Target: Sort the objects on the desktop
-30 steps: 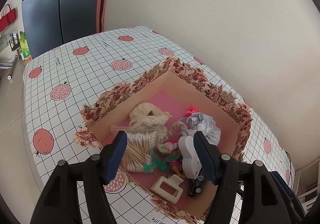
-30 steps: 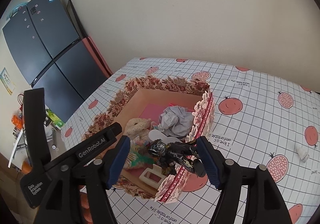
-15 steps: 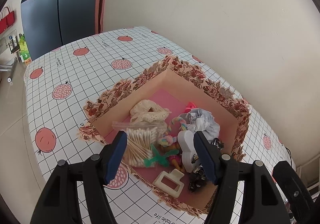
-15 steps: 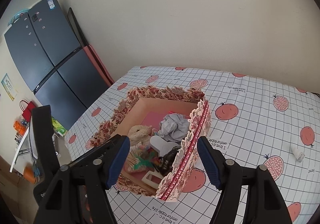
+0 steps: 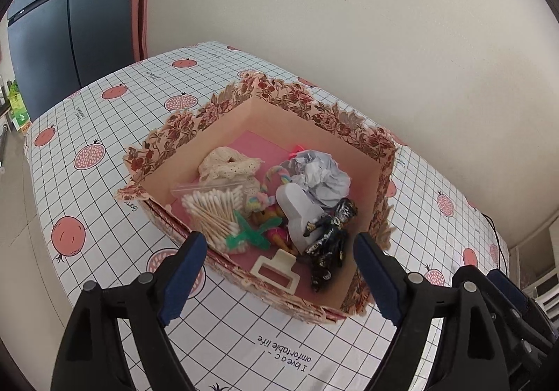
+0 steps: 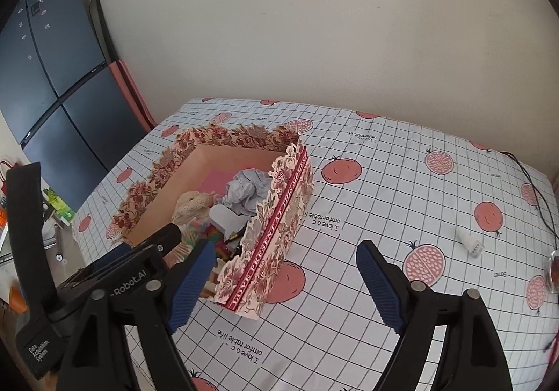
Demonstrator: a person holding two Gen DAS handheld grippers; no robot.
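Observation:
A floral cardboard box (image 5: 230,104) (image 6: 279,216) stands on the table. It holds a black toy figure (image 5: 330,233), a bag of cotton swabs (image 5: 213,209), crumpled grey paper (image 5: 321,174), a cream lace piece (image 5: 227,164), a white hair clip (image 5: 276,272) and a green clip (image 5: 249,235). My left gripper (image 5: 276,272) is open and empty above the box's near wall. My right gripper (image 6: 286,282) is open and empty over the box's near corner. A small white bottle (image 6: 470,244) lies on the cloth to the right.
The table (image 6: 384,181) has a white grid cloth with pomegranate prints. A dark fridge (image 6: 52,76) stands at the left, a wall behind. A black cable (image 6: 534,188) runs along the right edge. A clear object (image 6: 553,268) sits at the far right edge.
My right gripper has let go of the black toy figure, which now lies in the box, and has drawn back and to the right. My left gripper has drawn back from the box.

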